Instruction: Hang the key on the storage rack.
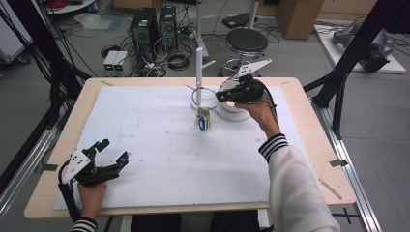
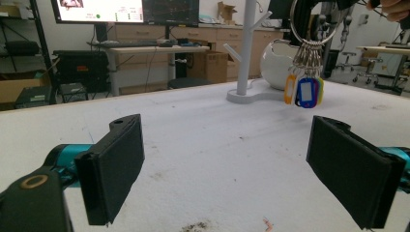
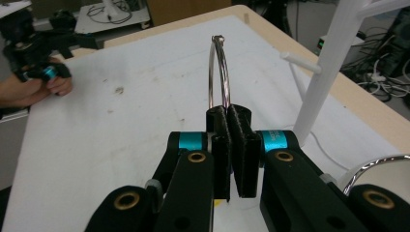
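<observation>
My right gripper [image 1: 223, 95] is up at 12 o'clock over the white foam-covered wooden desk [image 1: 159, 145], wrist reaching in from 5 o'clock, striped cuff showing. Fingers [image 3: 221, 145] clenched on the large silver metal key ring [image 3: 218, 72]; ring stands upright out of the pads in the right gripper view. From the high view the ring [image 1: 203, 94] sits beside the white plastic peg stand [image 1: 198, 72], whether it touches the post I cannot tell. Bunch of coloured plastic key tags [image 1: 204, 122] (orange, blue, yellow) hangs below the ring, low over the desk. White round bowl-like object [image 1: 232, 107] sits under my right hand [image 1: 258, 113].

My left gripper [image 1: 111, 153] at 7 o'clock, low over the desk near the front edge, hand [image 1: 92, 195] gripping from behind. Fingers [image 2: 113, 169] released, spread wide, nothing between them. It points toward 1 o'clock, at the stand [image 2: 247, 48] and tags [image 2: 304, 91].

Tag labels too small to read. Monitor [image 2: 125, 10] text in left gripper view unreadable.
</observation>
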The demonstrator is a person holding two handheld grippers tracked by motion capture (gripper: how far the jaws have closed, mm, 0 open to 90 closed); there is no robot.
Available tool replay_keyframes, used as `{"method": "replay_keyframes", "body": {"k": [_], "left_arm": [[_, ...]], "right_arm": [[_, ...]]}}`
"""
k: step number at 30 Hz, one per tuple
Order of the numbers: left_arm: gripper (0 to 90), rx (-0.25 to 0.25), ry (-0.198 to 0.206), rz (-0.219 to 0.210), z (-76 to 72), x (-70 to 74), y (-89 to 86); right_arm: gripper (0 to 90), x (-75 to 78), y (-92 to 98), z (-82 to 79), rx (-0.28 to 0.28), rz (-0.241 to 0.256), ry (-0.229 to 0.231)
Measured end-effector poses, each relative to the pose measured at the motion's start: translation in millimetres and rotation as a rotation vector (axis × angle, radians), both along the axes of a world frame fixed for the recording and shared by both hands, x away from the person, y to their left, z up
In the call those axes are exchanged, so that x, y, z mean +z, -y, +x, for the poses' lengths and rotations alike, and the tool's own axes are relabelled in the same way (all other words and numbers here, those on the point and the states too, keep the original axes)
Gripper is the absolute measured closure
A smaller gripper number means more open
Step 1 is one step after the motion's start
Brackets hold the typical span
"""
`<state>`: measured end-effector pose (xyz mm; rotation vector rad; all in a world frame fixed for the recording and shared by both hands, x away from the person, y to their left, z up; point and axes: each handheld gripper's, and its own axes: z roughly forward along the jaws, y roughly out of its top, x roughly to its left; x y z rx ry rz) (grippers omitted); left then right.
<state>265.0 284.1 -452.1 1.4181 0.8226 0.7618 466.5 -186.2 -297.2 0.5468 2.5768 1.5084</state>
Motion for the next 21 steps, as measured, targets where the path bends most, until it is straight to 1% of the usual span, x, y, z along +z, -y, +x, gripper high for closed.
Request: {"method": "replay_keyframes", "body": {"k": [2, 4, 5, 11, 12, 16, 21], "left_arm": [[13.9, 0.0, 0.0, -0.001, -0.1, 0.0, 0.1], [13.9, -0.001, 0.001, 0.001, -0.1, 0.0, 0.0], [13.9, 0.0, 0.002, 0.002, 0.0, 0.0, 0.0], [13.9, -0.002, 0.002, 0.008, -0.2, 0.0, -0.5], [13.9, -0.001, 0.003, 0.003, -0.1, 0.0, -0.2], [13.9, -0.001, 0.003, 0.001, 0.0, 0.0, -0.1], [13.9, -0.001, 0.002, 0.004, -0.2, 0.1, -0.3]], "right_arm": [[88.4, 0.4, -4.7, 1.1, -0.021, 0.0, 0.001], [88.4, 0.5, -8.9, 2.8, -0.03, 0.007, 0.012], [88.4, 0.8, -10.8, 3.2, -0.047, 0.009, 0.012], [88.4, -1.3, -17.9, 9.1, -0.074, 0.025, 0.032], [88.3, -2.7, -18.9, 10.2, -0.081, 0.029, 0.031], [88.3, -6.5, -21.6, 13.5, -0.111, 0.021, 0.031], [88.3, -11.1, -24.3, 17.7, -0.174, 0.013, 0.041]]}}
